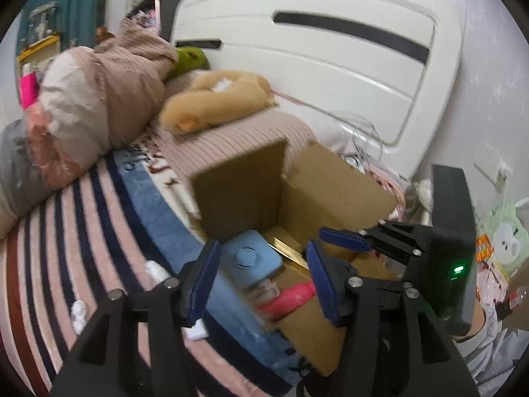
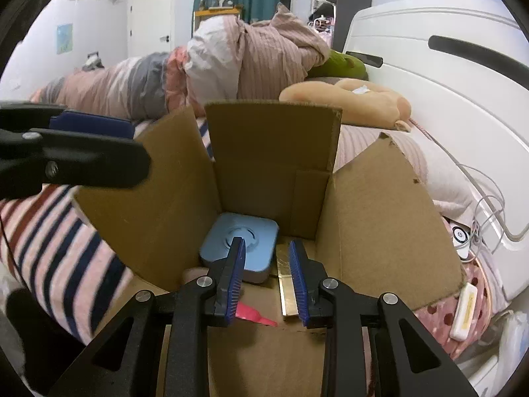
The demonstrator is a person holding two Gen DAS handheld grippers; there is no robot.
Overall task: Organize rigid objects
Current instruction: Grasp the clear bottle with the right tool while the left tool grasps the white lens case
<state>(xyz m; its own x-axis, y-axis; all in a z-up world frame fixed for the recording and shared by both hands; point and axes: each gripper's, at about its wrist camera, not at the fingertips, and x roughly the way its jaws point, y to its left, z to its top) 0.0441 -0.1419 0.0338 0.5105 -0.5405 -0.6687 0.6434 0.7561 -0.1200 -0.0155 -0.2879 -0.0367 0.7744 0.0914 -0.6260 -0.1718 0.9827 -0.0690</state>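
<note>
An open cardboard box (image 1: 238,192) (image 2: 271,152) stands on the bed with its flaps up. Inside lie a light blue square case (image 1: 251,258) (image 2: 228,231), a thin gold strip (image 1: 284,248) (image 2: 286,284) and a pink object (image 1: 291,297) (image 2: 254,316). My left gripper (image 1: 261,281) hovers open over the box's near left corner, with nothing gripped. My right gripper (image 2: 266,243) reaches into the box above the gold strip, its pads a narrow gap apart and empty. One of its blue fingers (image 1: 344,240) shows in the left wrist view. The left gripper's finger (image 2: 99,152) crosses the upper left of the right wrist view.
The box rests on a striped blanket (image 1: 66,248) (image 2: 49,241). Behind it are a rolled quilt (image 1: 99,99) (image 2: 231,63), a tan plush toy (image 1: 215,99) (image 2: 357,99) and a white headboard (image 1: 314,49) (image 2: 446,76). Cables (image 2: 489,205) and a white bar-shaped item (image 2: 464,311) lie to the right.
</note>
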